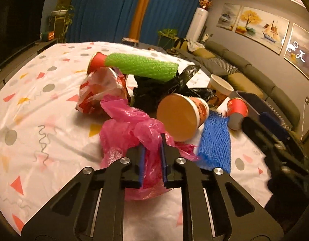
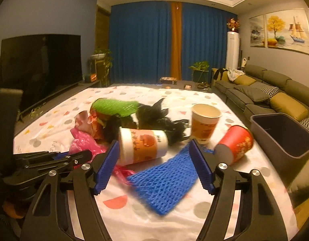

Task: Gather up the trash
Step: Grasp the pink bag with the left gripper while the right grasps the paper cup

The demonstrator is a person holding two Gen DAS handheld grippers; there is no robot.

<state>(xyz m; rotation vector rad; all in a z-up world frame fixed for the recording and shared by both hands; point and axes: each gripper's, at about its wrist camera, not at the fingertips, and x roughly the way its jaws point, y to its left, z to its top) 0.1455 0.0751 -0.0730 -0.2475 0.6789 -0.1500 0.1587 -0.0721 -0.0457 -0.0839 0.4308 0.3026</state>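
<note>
My left gripper (image 1: 153, 156) is shut on a crumpled pink plastic bag (image 1: 130, 132) at the near side of a trash pile. Behind the bag a white-and-orange paper cup (image 1: 180, 116) lies on its side. In the right wrist view my right gripper (image 2: 154, 166) stands open low over a blue foam net (image 2: 164, 182), its pads apart from the net; the tipped cup (image 2: 144, 146) lies by its left finger. A red cup (image 2: 234, 144) lies on its side to the right. Further back are an upright paper cup (image 2: 204, 122), a green foam net (image 2: 116, 106) and a black bag (image 2: 154, 118).
Everything rests on a white patterned tablecloth (image 2: 174, 217). A dark open bin (image 2: 283, 134) stands at the table's right edge, with a sofa (image 2: 265, 92) behind it. A red-and-white plastic bag (image 1: 100, 92) lies left of the pile. A television (image 2: 41, 68) is at the far left.
</note>
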